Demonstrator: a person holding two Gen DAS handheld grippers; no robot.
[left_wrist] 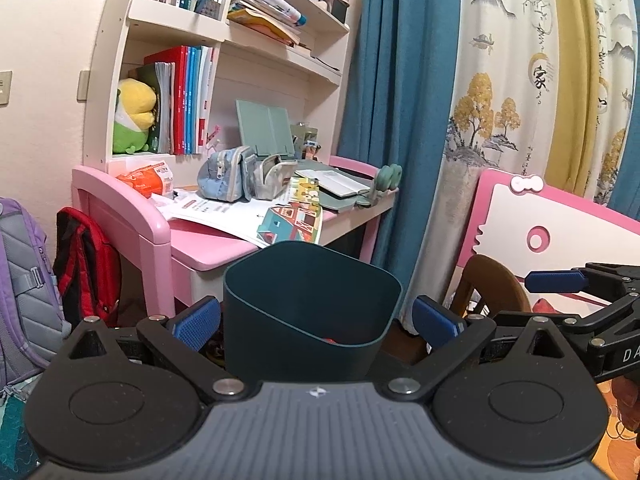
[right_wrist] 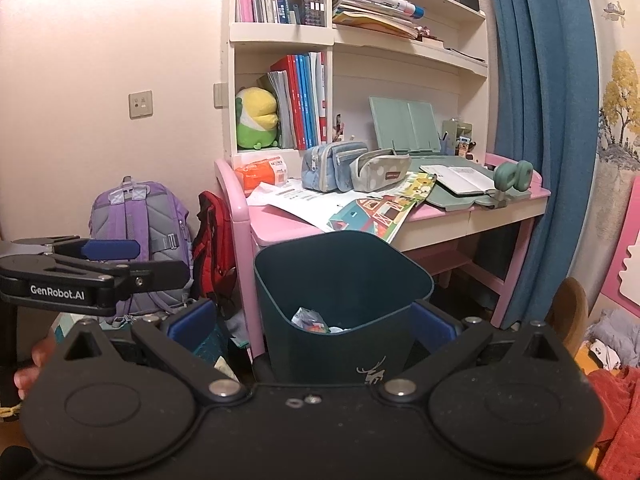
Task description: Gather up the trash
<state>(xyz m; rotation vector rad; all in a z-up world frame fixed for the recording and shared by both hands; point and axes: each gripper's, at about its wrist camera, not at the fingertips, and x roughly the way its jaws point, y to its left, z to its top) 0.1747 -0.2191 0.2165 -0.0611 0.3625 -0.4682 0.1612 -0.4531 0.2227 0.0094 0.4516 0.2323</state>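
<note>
Nearest, the left gripper (left_wrist: 316,322) is seen with its blue-padded fingers (left_wrist: 195,323) spread wide apart, and nothing is gripped between them. The right gripper (right_wrist: 310,322) is likewise held with its fingers (right_wrist: 191,322) well apart and empty. Framed between the fingers in both wrist views, a dark teal waste bin (right_wrist: 344,308) is found standing upright and open-topped, just in front of the desk. Crumpled trash (right_wrist: 314,321) is seen lying at its bottom, and a small pale deer mark is printed on its near wall. Whether the pads touch the bin walls cannot be told. Behind the bin, a pink desk (right_wrist: 280,230) is covered with printed sheets, a colourful picture booklet (right_wrist: 382,210), a blue pencil case (right_wrist: 332,166) and a grey dotted pouch (right_wrist: 378,170). Beside the desk, a red backpack (right_wrist: 214,248) and a purple backpack (right_wrist: 140,232) are set on the floor. Farthest, a white bookshelf (right_wrist: 282,38) with a green plush toy (right_wrist: 257,118) is backed by a blue curtain (right_wrist: 540,120)
</note>
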